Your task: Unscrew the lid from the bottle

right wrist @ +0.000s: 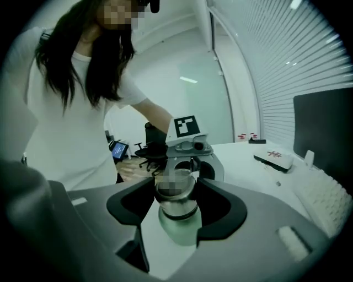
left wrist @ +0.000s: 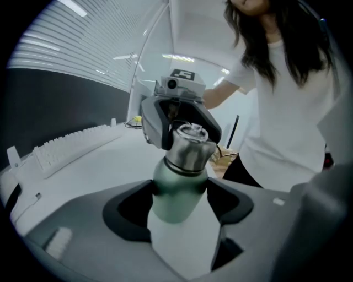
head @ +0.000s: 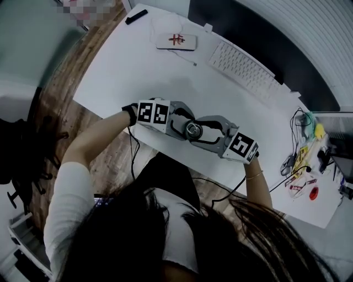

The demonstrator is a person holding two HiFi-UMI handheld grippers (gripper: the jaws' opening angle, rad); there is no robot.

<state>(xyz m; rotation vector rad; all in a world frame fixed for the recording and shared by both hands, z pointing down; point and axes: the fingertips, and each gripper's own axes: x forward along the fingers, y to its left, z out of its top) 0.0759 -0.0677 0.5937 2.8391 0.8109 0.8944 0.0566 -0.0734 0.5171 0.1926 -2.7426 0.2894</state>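
Observation:
A green bottle (left wrist: 177, 194) with a steel lid (left wrist: 190, 146) stands upright on the white table (head: 121, 71) near its front edge. My left gripper (left wrist: 179, 195) is shut on the green body, with a pad pressing on each side. From the opposite side, my right gripper (right wrist: 176, 194) is shut on the lid (right wrist: 175, 199), and the green shoulder (right wrist: 180, 230) shows just below its pads. In the head view the two grippers meet nose to nose around the bottle's top (head: 192, 130), the left gripper (head: 186, 124) on the left and the right gripper (head: 198, 133) on the right.
A white keyboard (head: 242, 69) lies at the back right. A white box with a red mark (head: 176, 41) and a black remote (head: 135, 16) sit at the back. Cables and small items (head: 302, 165) crowd the right end. The table's front edge runs just below the grippers.

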